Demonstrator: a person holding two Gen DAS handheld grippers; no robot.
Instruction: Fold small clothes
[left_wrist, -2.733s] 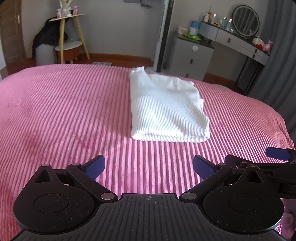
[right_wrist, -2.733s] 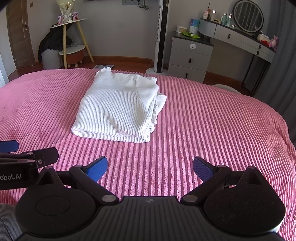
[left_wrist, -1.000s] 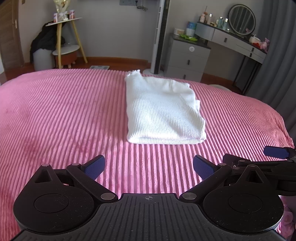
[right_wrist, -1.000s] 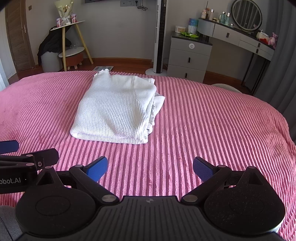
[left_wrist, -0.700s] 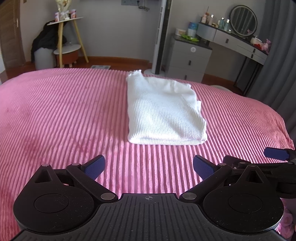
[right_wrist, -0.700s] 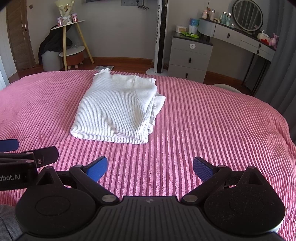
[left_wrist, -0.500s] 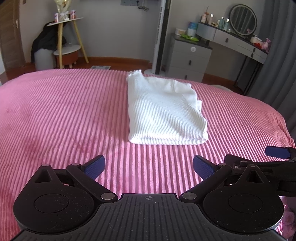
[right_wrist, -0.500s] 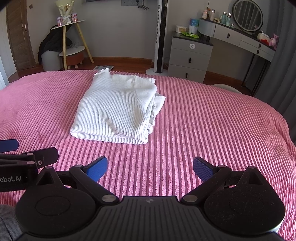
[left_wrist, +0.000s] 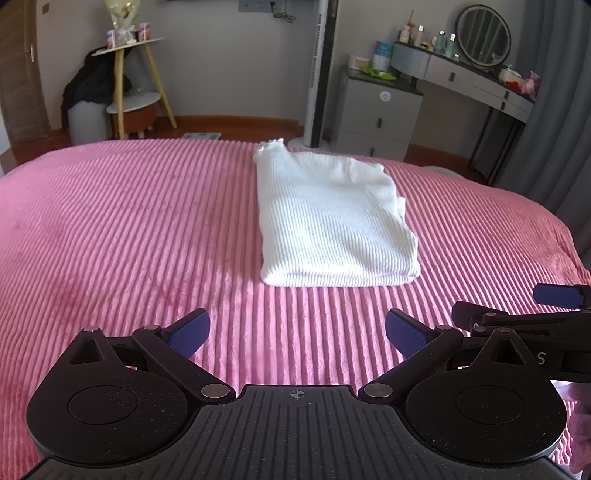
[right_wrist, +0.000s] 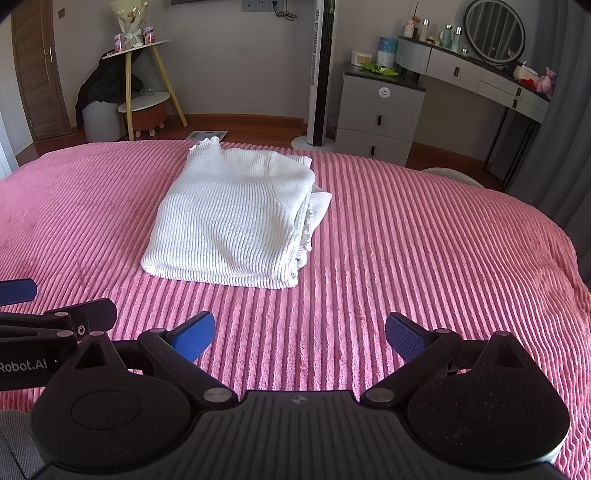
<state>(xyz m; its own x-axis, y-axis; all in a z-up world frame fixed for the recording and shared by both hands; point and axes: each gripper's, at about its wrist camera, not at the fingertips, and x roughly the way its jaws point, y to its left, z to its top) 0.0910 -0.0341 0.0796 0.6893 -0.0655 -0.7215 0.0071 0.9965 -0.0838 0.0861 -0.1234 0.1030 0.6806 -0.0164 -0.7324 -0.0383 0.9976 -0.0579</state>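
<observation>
Garment: white ribbed knit sweater (left_wrist: 332, 221), folded into a rectangle with layered edges stacked at frame right; lies upper centre of frame on the pink corduroy-ribbed bedspread (left_wrist: 129, 229).
Left gripper (left_wrist: 297, 330): jaws wide, empty, low centre, well short of the sweater.
Right gripper (right_wrist: 300, 332): jaws wide, empty, likewise held back.
Judgement: fold looks complete; both tools seem parked clear so the stack lies undisturbed.

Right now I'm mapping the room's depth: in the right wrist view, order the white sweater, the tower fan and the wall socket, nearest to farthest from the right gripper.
1. white sweater, on the bed, ahead-left of the right gripper.
2. tower fan, on the floor beyond the bed.
3. wall socket, top of the back wall.
</observation>
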